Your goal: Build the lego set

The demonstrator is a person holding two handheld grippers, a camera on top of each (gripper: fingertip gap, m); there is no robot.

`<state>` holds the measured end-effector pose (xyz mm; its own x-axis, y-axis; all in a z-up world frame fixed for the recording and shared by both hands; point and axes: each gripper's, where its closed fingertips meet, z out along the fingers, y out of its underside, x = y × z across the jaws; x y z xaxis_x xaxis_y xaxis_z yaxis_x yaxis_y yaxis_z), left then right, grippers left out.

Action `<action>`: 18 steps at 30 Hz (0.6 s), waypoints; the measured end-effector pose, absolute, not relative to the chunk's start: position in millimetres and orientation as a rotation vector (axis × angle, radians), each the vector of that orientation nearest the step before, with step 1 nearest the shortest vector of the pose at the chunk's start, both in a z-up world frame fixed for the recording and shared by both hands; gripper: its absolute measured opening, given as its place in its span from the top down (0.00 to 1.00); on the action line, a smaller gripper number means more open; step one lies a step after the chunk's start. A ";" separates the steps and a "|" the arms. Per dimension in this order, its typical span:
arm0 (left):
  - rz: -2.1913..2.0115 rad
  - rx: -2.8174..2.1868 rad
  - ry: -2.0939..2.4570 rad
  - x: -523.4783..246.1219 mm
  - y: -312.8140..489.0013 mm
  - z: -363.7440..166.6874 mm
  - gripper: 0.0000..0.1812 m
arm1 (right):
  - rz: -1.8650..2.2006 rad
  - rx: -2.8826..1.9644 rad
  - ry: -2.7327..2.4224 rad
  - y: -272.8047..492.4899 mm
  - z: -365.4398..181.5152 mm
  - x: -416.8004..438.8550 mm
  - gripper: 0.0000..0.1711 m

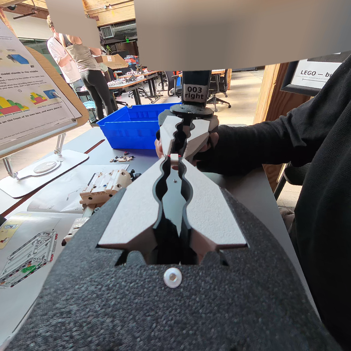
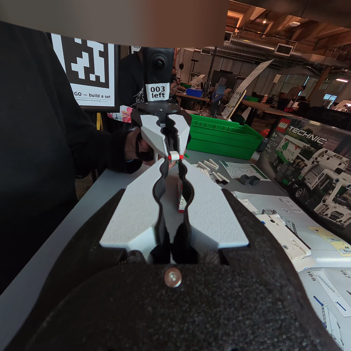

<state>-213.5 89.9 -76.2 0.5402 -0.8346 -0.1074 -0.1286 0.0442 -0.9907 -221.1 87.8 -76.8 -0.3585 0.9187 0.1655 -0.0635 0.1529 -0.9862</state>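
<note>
A small white piece with red ends (image 1: 174,159) hangs above the grey table (image 1: 247,190), pinched where both grippers meet tip to tip. My left gripper (image 1: 173,161) is shut on it. My right gripper (image 2: 173,161) faces it from the other side and is closed on the same piece (image 2: 175,157). The right gripper also shows in the left wrist view (image 1: 176,152), and the left gripper in the right wrist view (image 2: 173,152). The partly built white model (image 1: 106,186) lies on the open instruction booklet (image 1: 28,256), left of the grippers.
A blue bin (image 1: 133,129) and small loose parts (image 1: 122,158) lie behind the model. A sheet on a stand (image 1: 28,95) is at the far left. A green bin (image 2: 222,138), the set's box (image 2: 313,167), white beams (image 2: 207,164), grey pieces (image 2: 248,179) and a white-and-red sub-assembly (image 2: 181,199) lie on the table. Both grippers' tips are close together, under 4 cm apart.
</note>
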 end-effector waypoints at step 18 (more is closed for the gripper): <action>-0.526 -1.462 0.967 -215.9 91.8 -87.7 0.97 | 1.367 -0.941 -1.584 90.8 -89.2 -224.4 0.97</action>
